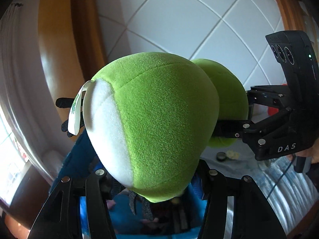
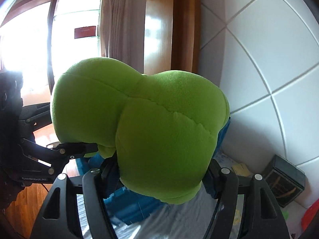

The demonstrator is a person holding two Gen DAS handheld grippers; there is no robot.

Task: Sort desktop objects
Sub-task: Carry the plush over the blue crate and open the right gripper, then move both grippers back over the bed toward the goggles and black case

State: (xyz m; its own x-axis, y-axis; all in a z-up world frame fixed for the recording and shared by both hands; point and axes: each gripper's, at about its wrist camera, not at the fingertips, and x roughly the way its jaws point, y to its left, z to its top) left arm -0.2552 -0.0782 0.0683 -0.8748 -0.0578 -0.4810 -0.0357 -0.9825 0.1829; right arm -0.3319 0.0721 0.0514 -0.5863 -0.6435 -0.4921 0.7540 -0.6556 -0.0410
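A lime-green plush toy (image 1: 159,119) with a white patch and a sewn-in tag fills the left wrist view, held up in the air. My left gripper (image 1: 155,187) is shut on its lower end, the fingertips buried in the fabric. My right gripper (image 1: 239,113) comes in from the right and clamps the plush's far lobe. In the right wrist view the same plush (image 2: 159,129) bulges between the right gripper (image 2: 161,177) fingers, and the left gripper (image 2: 69,127) pinches its lower left side. A blue fabric bin (image 1: 95,209) sits directly below, with small items inside.
Below lies a pale cloth-covered table (image 2: 179,219). On it are a dark box (image 2: 285,183), a yellow card (image 2: 240,169), a red object (image 2: 311,217) and a small round tin (image 1: 221,156). A white tiled wall (image 2: 269,59) stands behind, with a curtain (image 2: 121,20) and a window to the left.
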